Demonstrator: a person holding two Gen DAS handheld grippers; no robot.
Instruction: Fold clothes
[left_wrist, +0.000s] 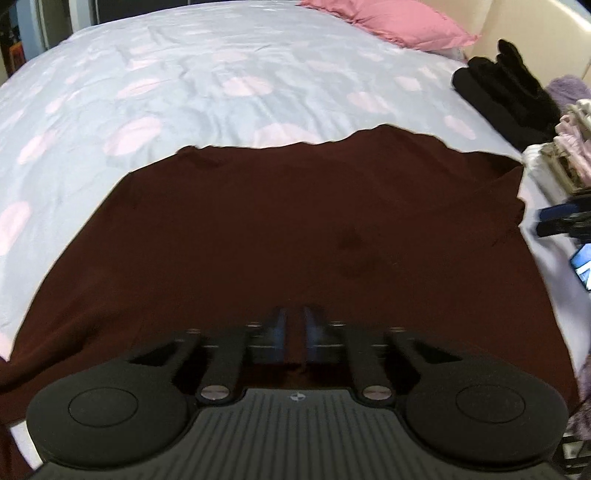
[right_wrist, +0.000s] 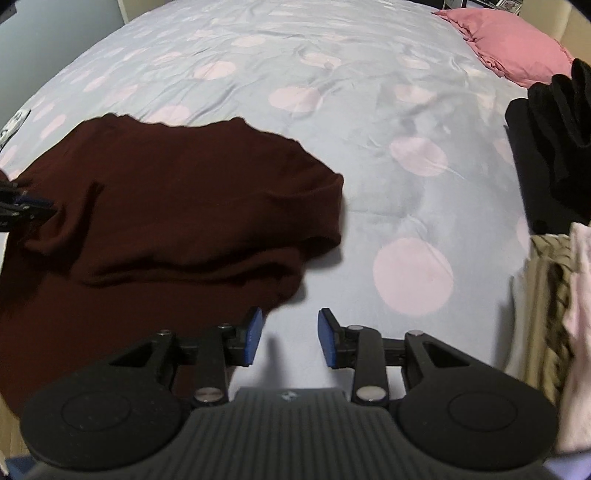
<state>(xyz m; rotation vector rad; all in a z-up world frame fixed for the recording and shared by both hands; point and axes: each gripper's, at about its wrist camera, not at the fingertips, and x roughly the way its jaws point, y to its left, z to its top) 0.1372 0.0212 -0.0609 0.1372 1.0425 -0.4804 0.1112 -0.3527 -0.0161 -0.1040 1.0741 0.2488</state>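
A dark maroon garment (left_wrist: 280, 221) lies spread on the bed, with its right part folded over itself into a rumpled double layer (right_wrist: 207, 206). My left gripper (left_wrist: 293, 332) is low over the garment's near part. Its blue-padded fingers are drawn together, and the cloth puckers toward its tips (right_wrist: 37, 210) in the right wrist view. My right gripper (right_wrist: 290, 338) is open just above the sheet at the garment's near right corner. Its left finger (right_wrist: 253, 338) overlaps the cloth edge and nothing sits between the pads. The right gripper (left_wrist: 541, 222) also shows at the left wrist view's right edge.
The bed has a pale blue cover with pink dots (right_wrist: 369, 110). A pink pillow (right_wrist: 513, 44) lies at the far right. Black clothes (right_wrist: 550, 155) and a stack of light folded items (right_wrist: 554, 302) line the right side. A small lit screen (left_wrist: 583, 269) lies near them.
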